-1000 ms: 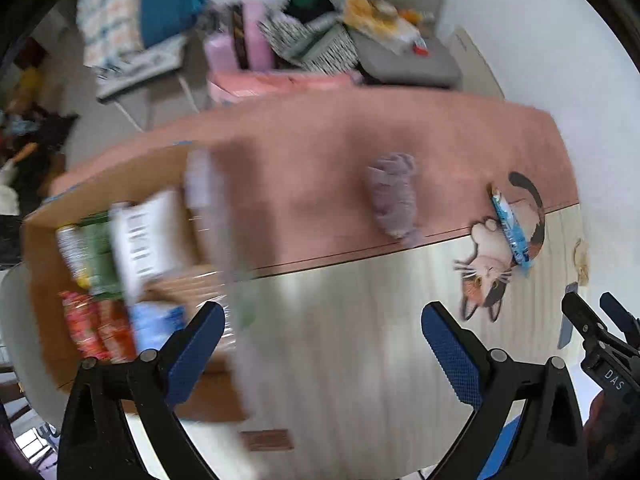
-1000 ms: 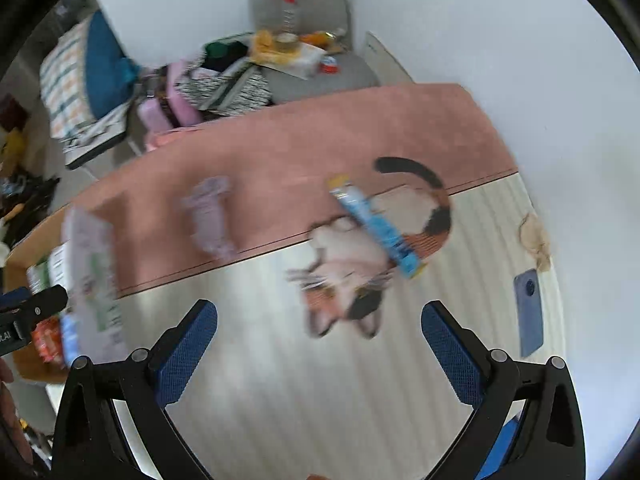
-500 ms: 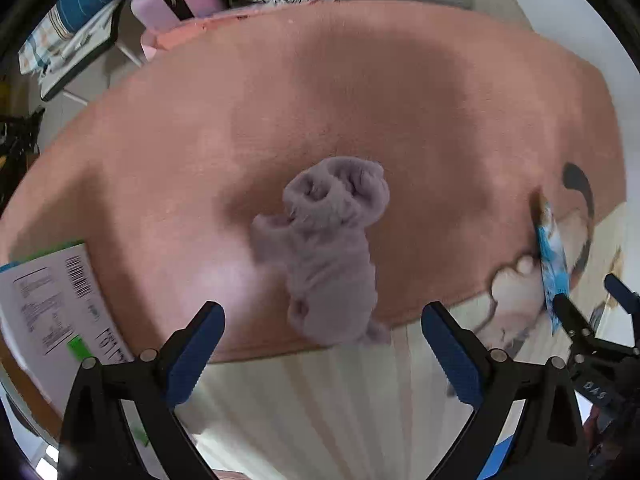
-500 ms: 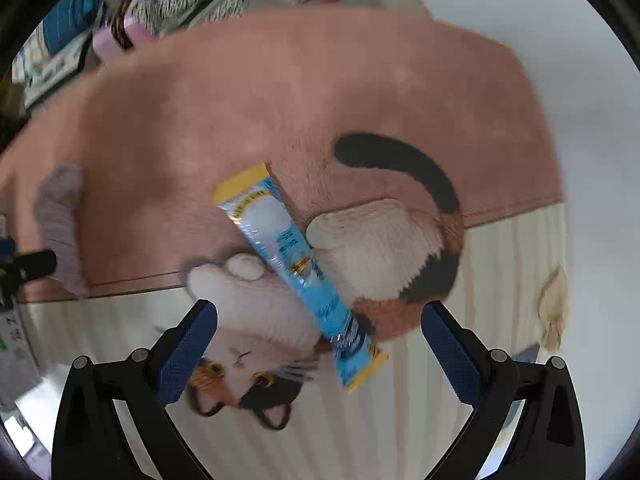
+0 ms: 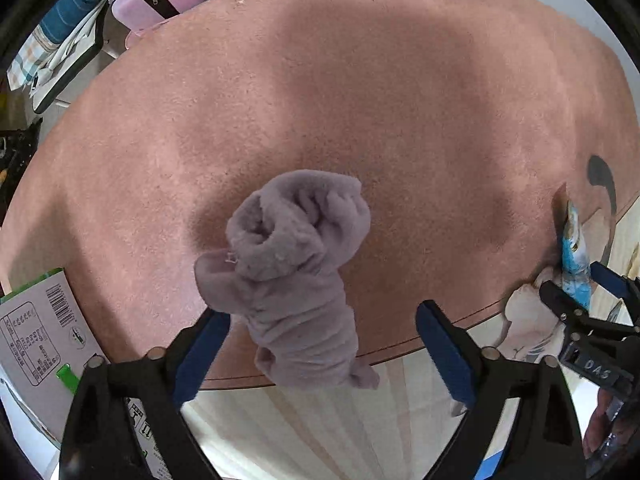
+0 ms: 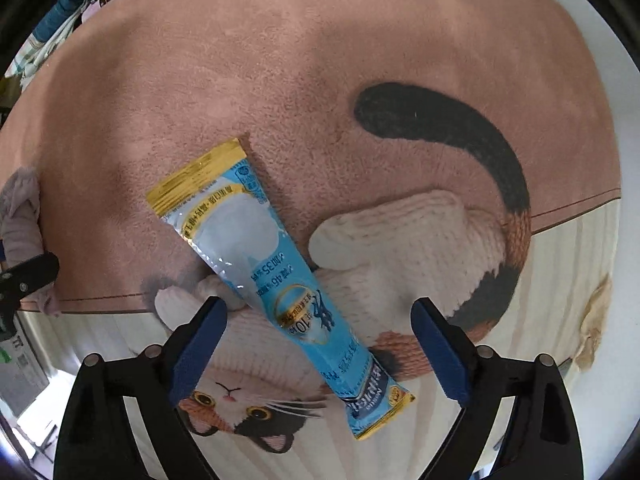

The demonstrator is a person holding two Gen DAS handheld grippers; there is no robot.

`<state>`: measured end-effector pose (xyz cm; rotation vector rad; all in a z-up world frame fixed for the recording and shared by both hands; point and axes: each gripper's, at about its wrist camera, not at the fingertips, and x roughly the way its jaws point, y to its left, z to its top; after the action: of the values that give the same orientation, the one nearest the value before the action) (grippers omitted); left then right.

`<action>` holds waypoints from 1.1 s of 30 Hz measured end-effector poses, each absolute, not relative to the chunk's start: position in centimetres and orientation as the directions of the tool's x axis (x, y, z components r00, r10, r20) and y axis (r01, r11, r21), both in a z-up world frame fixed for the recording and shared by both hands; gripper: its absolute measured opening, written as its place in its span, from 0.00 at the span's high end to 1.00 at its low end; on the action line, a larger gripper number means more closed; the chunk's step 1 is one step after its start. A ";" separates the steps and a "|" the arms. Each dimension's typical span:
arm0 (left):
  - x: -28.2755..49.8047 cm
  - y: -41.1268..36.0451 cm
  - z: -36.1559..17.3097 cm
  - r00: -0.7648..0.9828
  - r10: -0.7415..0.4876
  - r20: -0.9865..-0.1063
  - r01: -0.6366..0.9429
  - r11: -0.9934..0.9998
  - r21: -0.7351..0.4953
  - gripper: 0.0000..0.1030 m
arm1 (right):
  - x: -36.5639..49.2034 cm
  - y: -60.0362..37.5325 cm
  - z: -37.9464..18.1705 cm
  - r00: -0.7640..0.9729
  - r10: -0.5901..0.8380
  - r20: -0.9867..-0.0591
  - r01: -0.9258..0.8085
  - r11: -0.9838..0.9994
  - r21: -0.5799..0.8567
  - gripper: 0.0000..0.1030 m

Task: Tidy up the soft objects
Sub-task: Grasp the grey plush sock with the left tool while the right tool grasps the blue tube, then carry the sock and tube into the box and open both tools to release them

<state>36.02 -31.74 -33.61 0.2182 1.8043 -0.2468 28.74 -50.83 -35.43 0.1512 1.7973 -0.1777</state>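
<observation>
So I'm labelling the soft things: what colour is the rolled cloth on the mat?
Pale greyish-purple cloth, plain with no pattern; clearest in the left wrist view.

Both tools descended, closing over sock [image 5: 294, 280] and sachet [image 6: 276, 276].

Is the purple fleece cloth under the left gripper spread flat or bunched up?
Bunched up: the purple fleece cloth sits rolled and wrinkled in a lump on the pink rug.
</observation>
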 end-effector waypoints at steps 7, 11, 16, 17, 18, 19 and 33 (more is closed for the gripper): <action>35.4 -32.8 -33.8 -0.212 0.043 -0.976 0.305 0.952 -0.025 0.58 | 28.1 -51.2 -34.8 -0.238 0.035 -0.971 0.233 0.972 -0.022 0.38; 35.3 -32.7 -33.2 -0.198 0.025 -0.980 0.293 0.956 -0.035 0.62 | 27.6 -50.2 -34.2 -0.251 0.039 -0.967 0.245 0.969 -0.025 0.71; 34.0 -31.4 -31.2 -0.155 -0.026 -0.988 0.278 0.958 -0.069 0.63 | 26.3 -48.8 -33.7 -0.238 0.049 -0.970 0.283 0.959 -0.020 0.84; 33.5 -31.2 -30.5 -0.148 -0.040 -0.988 0.280 0.957 -0.081 0.63 | 25.9 -48.5 -33.5 -0.232 0.061 -0.971 0.294 0.956 -0.011 0.84; 32.8 -30.9 -29.8 -0.139 -0.052 -0.989 0.283 0.955 -0.090 0.63 | 25.4 -47.9 -33.1 -0.224 0.071 -0.972 0.306 0.952 -0.001 0.84; 31.9 -30.5 -29.1 -0.124 -0.064 -0.990 0.289 0.952 -0.098 0.63 | 25.0 -47.3 -32.6 -0.214 0.083 -0.973 0.308 0.951 0.014 0.84; 27.8 -9.8 -17.9 -0.041 -0.181 -0.983 0.165 0.969 -0.185 0.63 | 18.9 -25.9 -18.2 0.014 0.353 -0.936 0.222 0.911 0.347 0.84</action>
<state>27.77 -9.79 -17.95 -0.0124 1.5878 -0.2795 18.87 -25.86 -18.20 0.4598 1.5714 0.1076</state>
